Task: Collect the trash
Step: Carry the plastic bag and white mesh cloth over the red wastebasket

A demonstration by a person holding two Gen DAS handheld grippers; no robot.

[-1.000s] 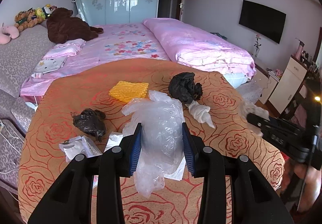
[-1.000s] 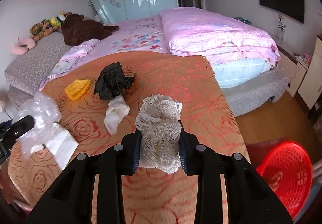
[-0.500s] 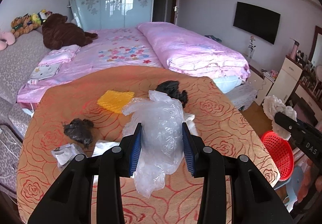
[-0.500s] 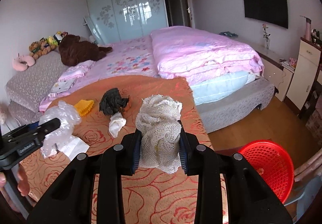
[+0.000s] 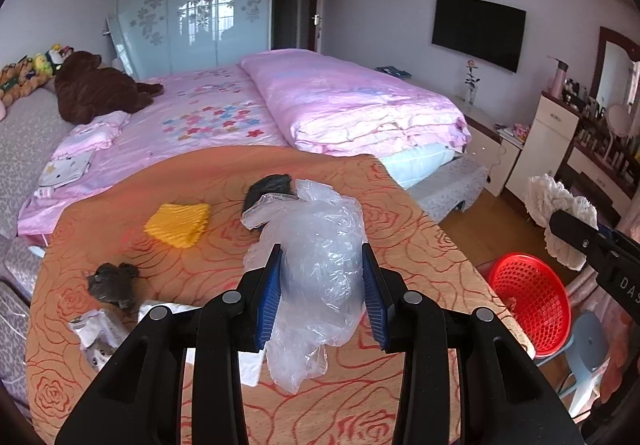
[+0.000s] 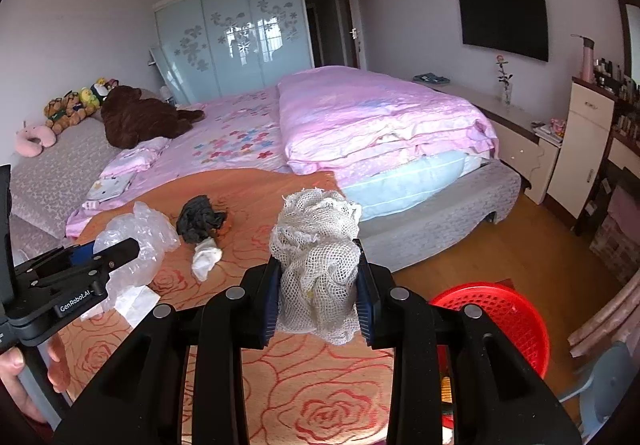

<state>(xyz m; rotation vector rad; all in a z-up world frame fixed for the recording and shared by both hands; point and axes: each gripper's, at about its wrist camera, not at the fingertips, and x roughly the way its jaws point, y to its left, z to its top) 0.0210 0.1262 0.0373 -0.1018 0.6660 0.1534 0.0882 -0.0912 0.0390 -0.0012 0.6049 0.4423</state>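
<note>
A home bedroom: pink-quilted bed (image 5: 340,105), plush toys (image 6: 72,107), sliding wardrobe (image 5: 196,13), wall television (image 5: 478,31).

Red basket (image 6: 494,319) nearer (both views), table (image 6: 328,385) receding.

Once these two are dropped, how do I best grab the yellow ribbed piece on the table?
The yellow ribbed piece lies flat on the tablecloth. Come from above and pinch its raised near edge, fingers closing across the folds; the flat middle offers little to grip.

Glossy, crinkled clear plastic bag (image 5: 320,269) between matt black plastic fingers (image 5: 272,297) with ribbed blue pads; rough white mesh net (image 6: 318,265); shiny red plastic basket (image 6: 504,321) on polished wood floor (image 6: 520,245); rose-patterned cloth covers the counter (image 5: 420,245).
</note>
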